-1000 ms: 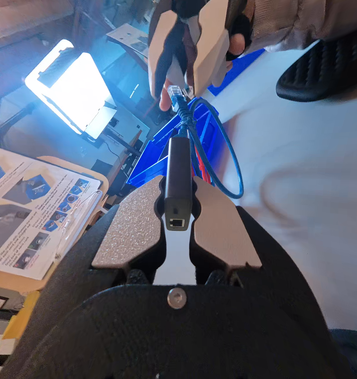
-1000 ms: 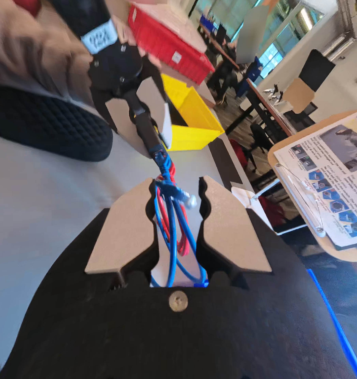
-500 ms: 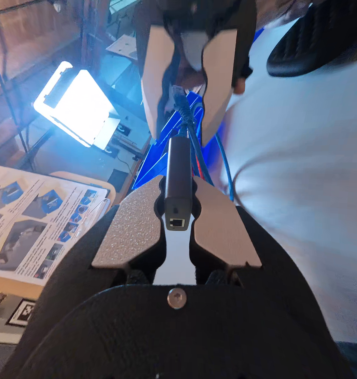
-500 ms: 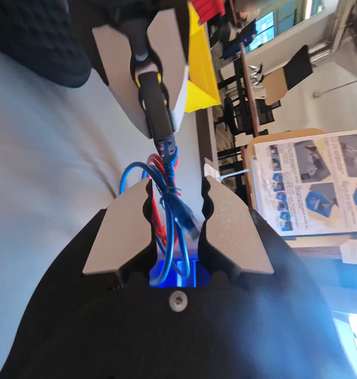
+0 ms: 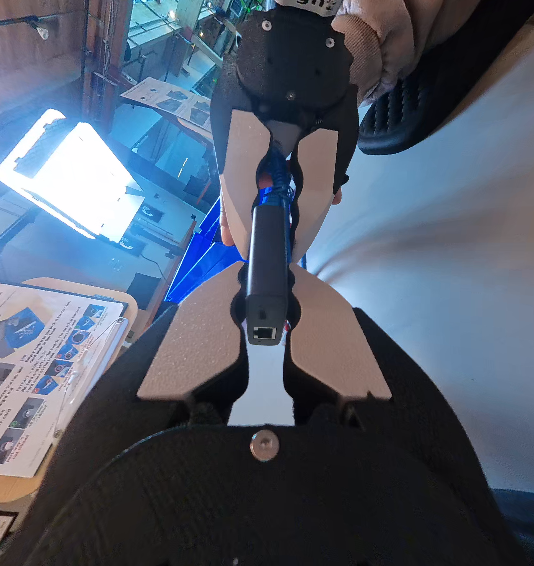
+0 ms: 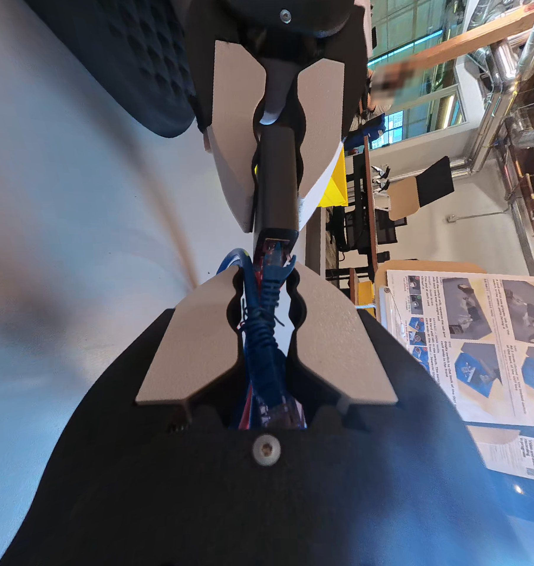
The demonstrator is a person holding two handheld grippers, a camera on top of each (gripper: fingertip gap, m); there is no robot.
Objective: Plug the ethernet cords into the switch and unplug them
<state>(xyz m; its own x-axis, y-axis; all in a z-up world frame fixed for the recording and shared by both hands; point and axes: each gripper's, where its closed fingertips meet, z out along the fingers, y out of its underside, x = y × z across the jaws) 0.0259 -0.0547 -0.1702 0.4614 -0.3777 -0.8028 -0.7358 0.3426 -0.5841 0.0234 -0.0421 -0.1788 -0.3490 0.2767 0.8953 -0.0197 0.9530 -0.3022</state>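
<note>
My left gripper (image 5: 267, 275) is shut on a slim black switch (image 5: 267, 260) and holds it above the white table. An empty port faces the camera. My right gripper (image 6: 267, 275) faces it head-on and is shut on the boot of a blue ethernet cord (image 6: 268, 294). The plug tip sits in the mouth of the switch's far port (image 6: 275, 245); how deep it sits is unclear. A red cord (image 6: 257, 269) runs beside the blue one. In the left wrist view the right gripper (image 5: 270, 245) and blue cord (image 5: 278, 180) show beyond the switch.
A white table (image 5: 443, 306) lies under both grippers. A black mesh cushion (image 6: 121, 61) sits on it close by. A blue bin (image 5: 204, 269) and a bright light panel (image 5: 69, 174) are off the table edge. An instruction sheet (image 6: 474, 337) and a yellow bin (image 6: 333, 186) lie beyond. The grippers are tip to tip, or close to it.
My right gripper has swung into line with the switch and closed in on it. The blue plug, loose in front of the fingers before, is now at the switch's far port.
</note>
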